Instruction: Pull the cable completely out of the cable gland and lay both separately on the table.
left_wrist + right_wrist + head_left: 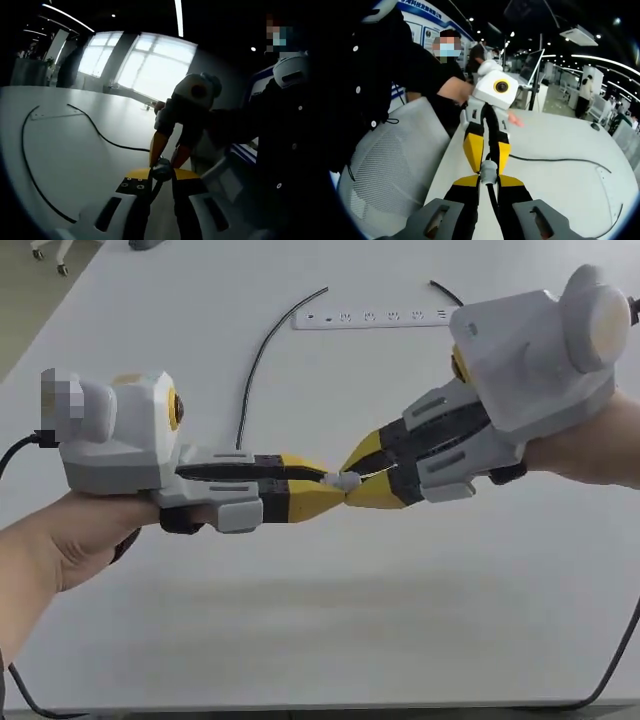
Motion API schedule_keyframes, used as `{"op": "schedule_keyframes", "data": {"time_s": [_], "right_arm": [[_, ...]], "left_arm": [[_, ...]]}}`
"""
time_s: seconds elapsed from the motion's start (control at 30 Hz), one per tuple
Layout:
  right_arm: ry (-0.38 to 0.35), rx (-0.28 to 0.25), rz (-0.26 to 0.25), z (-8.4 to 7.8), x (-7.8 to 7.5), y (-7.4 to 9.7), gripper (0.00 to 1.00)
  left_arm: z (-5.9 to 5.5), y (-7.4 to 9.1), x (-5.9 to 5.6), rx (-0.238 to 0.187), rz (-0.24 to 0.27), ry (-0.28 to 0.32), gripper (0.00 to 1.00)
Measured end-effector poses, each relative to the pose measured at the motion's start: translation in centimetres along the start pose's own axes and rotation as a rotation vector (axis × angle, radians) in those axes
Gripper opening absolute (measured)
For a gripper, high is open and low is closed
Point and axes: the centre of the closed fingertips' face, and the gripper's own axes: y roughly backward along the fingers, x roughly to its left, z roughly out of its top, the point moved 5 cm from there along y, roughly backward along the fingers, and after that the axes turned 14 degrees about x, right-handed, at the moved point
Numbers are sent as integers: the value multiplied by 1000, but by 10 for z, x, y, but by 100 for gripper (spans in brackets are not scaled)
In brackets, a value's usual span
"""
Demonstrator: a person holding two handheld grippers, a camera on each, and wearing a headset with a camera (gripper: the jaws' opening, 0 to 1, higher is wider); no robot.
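Observation:
A small grey-white cable gland (345, 480) is held above the white table (400, 600), between the tips of both grippers. My left gripper (335, 488) comes in from the left and is shut on the gland (161, 171). Facing it tip to tip, my right gripper (356, 480) comes in from the right and is shut on the thin cable (378, 472) coming out of the gland. In the right gripper view the gland (488, 172) sits at my own yellow tips and the black cable (493, 200) runs back between the jaws. The exact grip points are partly hidden.
A white power strip (370, 317) lies at the far side of the table. A long black cord (262, 352) curves across the table behind the grippers. A mesh office chair (390, 165) stands beside the table. The table's front edge is close below.

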Motion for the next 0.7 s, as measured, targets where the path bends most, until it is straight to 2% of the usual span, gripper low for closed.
{"op": "schedule_keyframes", "data": {"time_s": [0.33,0.7], "right_arm": [[-4,-6,-1,0,0,2,8],[-7,6,-12,-4,-3,-2,7]], "left_arm": [[1,0,-1,1,-2,-7,16],[-1,-3,0,28,1,17,15]]}}
